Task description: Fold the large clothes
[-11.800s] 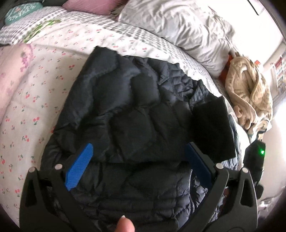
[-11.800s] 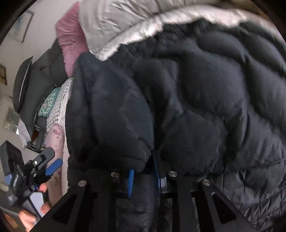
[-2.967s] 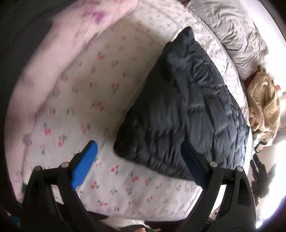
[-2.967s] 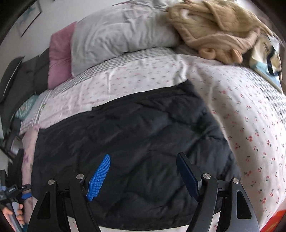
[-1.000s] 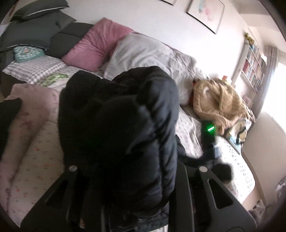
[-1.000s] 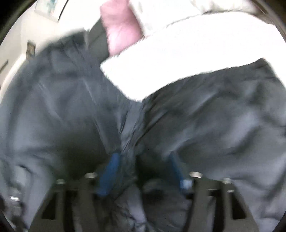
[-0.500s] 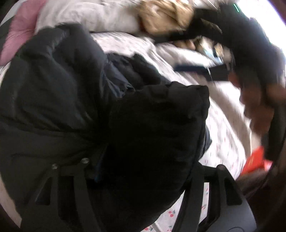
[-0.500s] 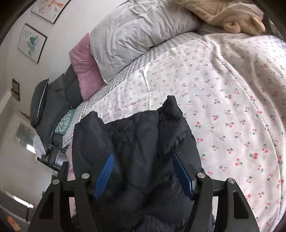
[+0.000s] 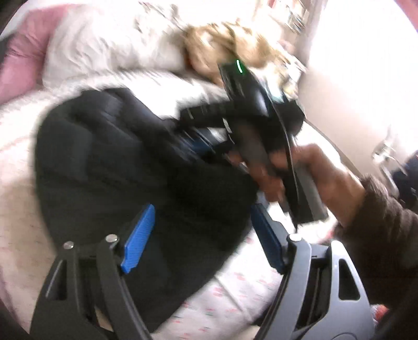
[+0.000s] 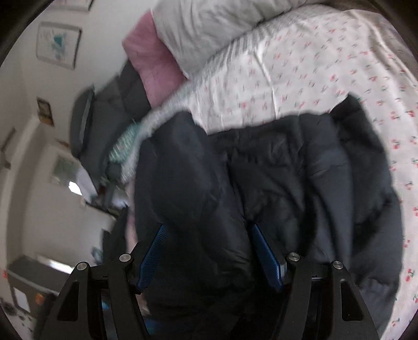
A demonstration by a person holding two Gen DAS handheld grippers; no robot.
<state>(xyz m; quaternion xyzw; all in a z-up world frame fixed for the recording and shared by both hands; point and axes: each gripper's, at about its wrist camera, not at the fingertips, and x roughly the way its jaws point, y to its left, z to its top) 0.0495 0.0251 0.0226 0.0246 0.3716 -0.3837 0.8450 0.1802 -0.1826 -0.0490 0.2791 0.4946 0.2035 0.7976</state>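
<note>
puffer jacket (image 10: pixel 274 183), dark and quilted, lies bundled in a thick folded heap on the bed (image 10: pixel 300 65), on the cherry-print sheet, near its front edge. the left hand-held gripper (image 9: pixel 202 238) has just been opening: its blue pads now stand well apart with the dark bulk of the jacket between them, and i see neither pad pressing the cloth, so it reads as let go. the right hand-held gripper (image 10: pixel 213 255) has just been closing a little; a rolled fold of the jacket fills the gap between its pads, but the picture is too soft to tell whether they pinch it or only straddle it. in the left wrist view the person's right hand (image 9: pixel 313 177) wraps the handle of that right tool just above the jacket, all heavily blurred.

judged from this, the bundle has been set down and the left side released, which looks like the end of a fold rather than its start.

a second ago the left gripper held the jacket lifted clear of the bed, bunched in front of the camera; now the heap rests on the sheet. three seconds ago the garment lay as one flat, broad dark panel; now it is narrower and much thicker. the pink pillow (image 10: pixel 154 52) and white pillow (image 10: pixel 209 23) at the head of the bed lie as they did.
</note>
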